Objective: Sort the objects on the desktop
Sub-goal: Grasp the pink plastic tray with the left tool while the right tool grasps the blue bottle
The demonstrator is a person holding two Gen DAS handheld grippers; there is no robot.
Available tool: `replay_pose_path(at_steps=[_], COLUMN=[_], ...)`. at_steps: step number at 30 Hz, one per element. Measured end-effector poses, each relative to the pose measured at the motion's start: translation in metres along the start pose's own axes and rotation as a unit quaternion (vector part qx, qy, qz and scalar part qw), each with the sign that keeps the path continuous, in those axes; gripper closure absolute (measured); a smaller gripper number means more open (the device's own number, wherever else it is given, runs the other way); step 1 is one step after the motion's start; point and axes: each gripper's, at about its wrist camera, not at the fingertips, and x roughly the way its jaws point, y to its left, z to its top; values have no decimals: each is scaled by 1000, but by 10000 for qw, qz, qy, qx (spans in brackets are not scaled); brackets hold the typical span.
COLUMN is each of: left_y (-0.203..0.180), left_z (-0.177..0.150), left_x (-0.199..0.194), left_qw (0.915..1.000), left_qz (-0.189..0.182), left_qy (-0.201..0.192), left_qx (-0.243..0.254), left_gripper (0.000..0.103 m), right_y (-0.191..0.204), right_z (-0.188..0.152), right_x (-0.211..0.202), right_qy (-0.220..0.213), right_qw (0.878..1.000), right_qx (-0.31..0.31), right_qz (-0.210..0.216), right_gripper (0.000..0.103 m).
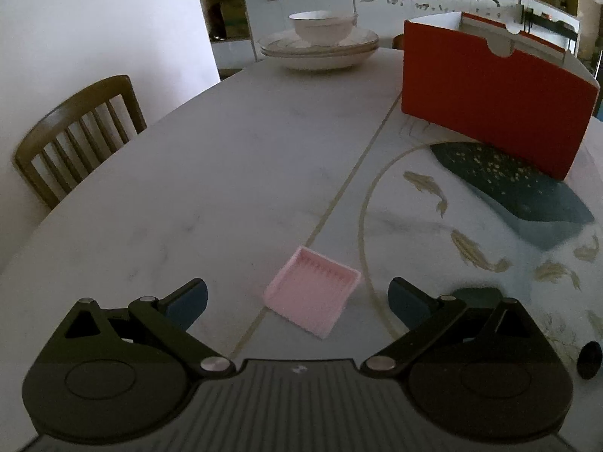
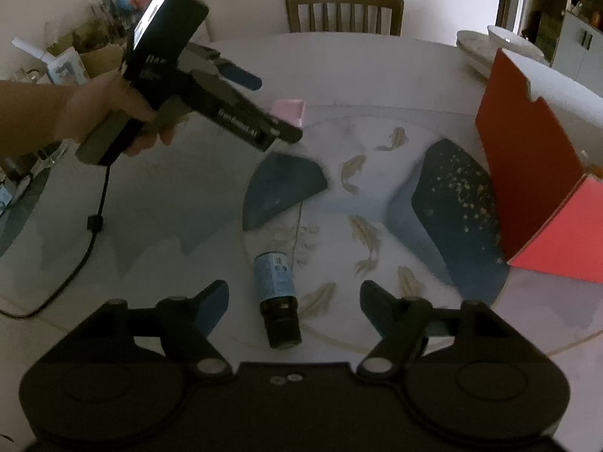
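Observation:
A small pink ridged tray [image 1: 312, 293] lies flat on the marble table, between and just ahead of my open left gripper [image 1: 297, 299]. It also shows in the right wrist view [image 2: 289, 110], partly hidden behind the left gripper's body [image 2: 211, 105]. A small dark bottle with a blue label [image 2: 277, 295] lies on its side, cap toward me, between the fingers of my open right gripper [image 2: 294, 301]. A red open box [image 1: 493, 98] stands at the right; it also shows in the right wrist view [image 2: 527, 150].
Stacked white plates with a bowl [image 1: 320, 41] sit at the table's far end. A wooden chair [image 1: 79, 135] stands at the left edge; another chair [image 2: 345, 9] stands across the table. A black cable [image 2: 83, 248] trails over the table at the left. Clutter [image 2: 68, 60] lies far left.

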Motion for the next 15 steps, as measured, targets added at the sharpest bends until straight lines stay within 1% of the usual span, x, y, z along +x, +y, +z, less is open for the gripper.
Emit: replay_pose_path(at_steps=[4,7,9,11,13,15], left_y=[3,5,5,6,6,3], left_z=[0,-1,-1,-1,-1,0], left_x=[2,1,0,0,-1,-2], left_qw=[9999,9994,9990,9985,9984,9983], left_qz=[-150,-304,-403,-505,-531,-559], left_qy=[-54,-91,-108,-94,-91,-82], left_qx=[-12,-108,-133,-184,-194,-172], left_gripper=[3,12,21,26,31,40], right_y=[-1,-2,-3,-4,-3,-1], right_z=[-1,-2,-2,-3,-3,-3], right_x=[4,8,10,12,15,16], right_qy=[92,146,182,210,277,292], right_qw=[10000,9999,9998,9997,9996,9995], right_qx=[-36,-48,-52,-66,-91,-151], right_qz=[0,22,34,42,52,25], right_gripper=[33,40,41,43,45,44])
